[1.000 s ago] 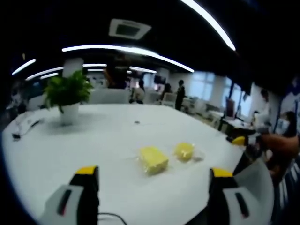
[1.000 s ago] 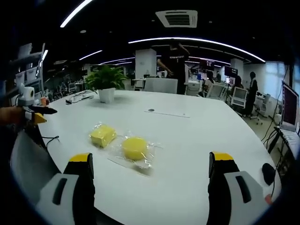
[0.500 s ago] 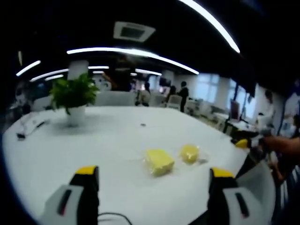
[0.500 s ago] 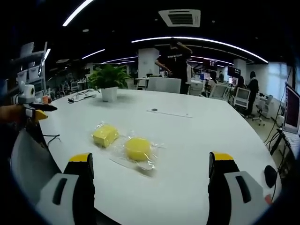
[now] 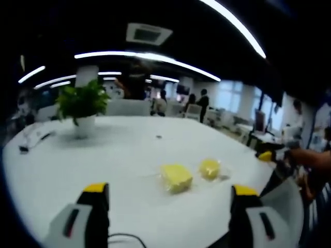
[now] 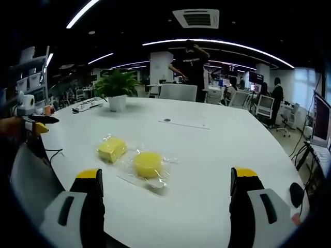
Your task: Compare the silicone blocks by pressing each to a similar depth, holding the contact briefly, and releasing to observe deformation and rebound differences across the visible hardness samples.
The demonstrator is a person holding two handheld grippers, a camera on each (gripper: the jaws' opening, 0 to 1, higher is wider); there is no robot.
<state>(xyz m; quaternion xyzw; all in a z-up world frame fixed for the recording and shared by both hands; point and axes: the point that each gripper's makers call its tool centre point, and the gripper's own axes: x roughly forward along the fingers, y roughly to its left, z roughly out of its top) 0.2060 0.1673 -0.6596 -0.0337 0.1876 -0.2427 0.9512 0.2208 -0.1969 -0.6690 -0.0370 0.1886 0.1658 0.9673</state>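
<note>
Two yellow silicone samples in clear wrap lie on the white table. The square block is beside the round block. My right gripper hovers open above the table's near edge, jaws wide apart, the round block just beyond them. My left gripper is open too, empty, with the square block a short way ahead. In the right gripper view the left gripper appears at the left edge, held by a hand. In the left gripper view the right gripper shows at the right.
A potted plant stands on the table's far side, with cables and small items near it. A thin cable lies at the left edge. A person stands behind the table. Office chairs and desks fill the background.
Both views drifted slightly with the hands; in the left gripper view the blocks sit further right than a second ago. Both grippers stay open, and the blocks lie where they were.
</note>
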